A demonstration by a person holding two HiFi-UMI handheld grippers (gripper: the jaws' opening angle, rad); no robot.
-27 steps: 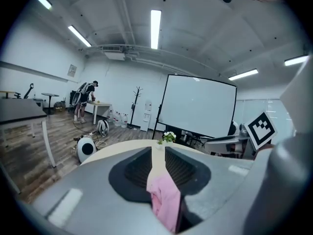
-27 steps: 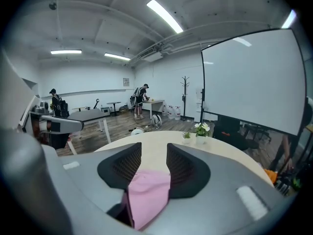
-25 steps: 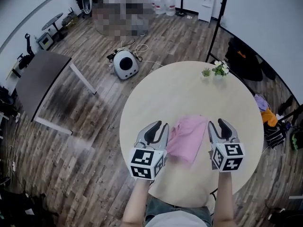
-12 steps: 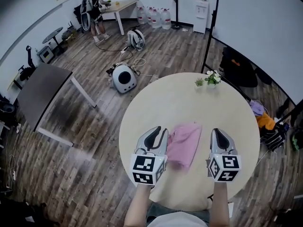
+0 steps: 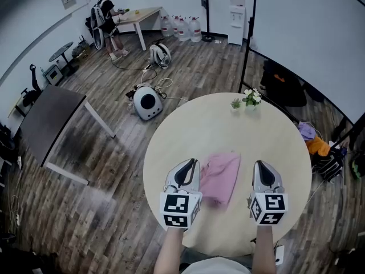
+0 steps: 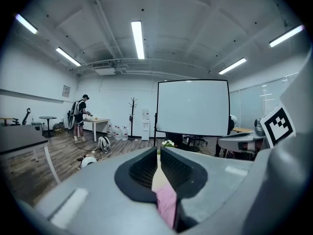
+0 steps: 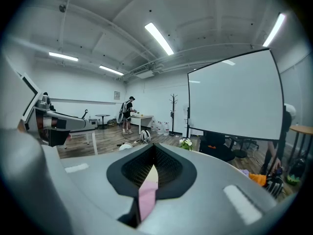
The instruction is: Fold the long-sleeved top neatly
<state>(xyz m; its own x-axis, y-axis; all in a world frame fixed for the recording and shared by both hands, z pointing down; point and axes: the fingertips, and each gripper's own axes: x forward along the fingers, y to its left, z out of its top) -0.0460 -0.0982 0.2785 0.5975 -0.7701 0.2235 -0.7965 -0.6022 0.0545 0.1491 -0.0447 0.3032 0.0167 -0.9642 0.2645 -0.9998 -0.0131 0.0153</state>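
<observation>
Pink fabric, one item: I am logging a single long-sleeved top point(image 5: 219, 176), lying folded into a compact oblong at lower centre of the head view, on the one round table point(image 5: 228, 124). Two grippers are flanking it: the left gripper point(image 5: 187, 165) just beside its left edge, the right gripper point(image 5: 263, 165) standing apart on its right. One posy of flowers point(image 5: 251, 98) is sitting at the far rim, and one person point(image 5: 105, 13) is standing at upper left.

Left gripper view: the jaws are sitting together bar a thin slit. A pink sliver is showing through it, and I am reading that as cloth beyond, not a hold.

Right gripper view: the jaws have just been closing and are meeting, with nothing pinched between them.

Handling, as I am judging it: light, soft and limp, likely slumping open if lifted by one point. I am favouring a pinch on two corners of a folded edge.
</observation>
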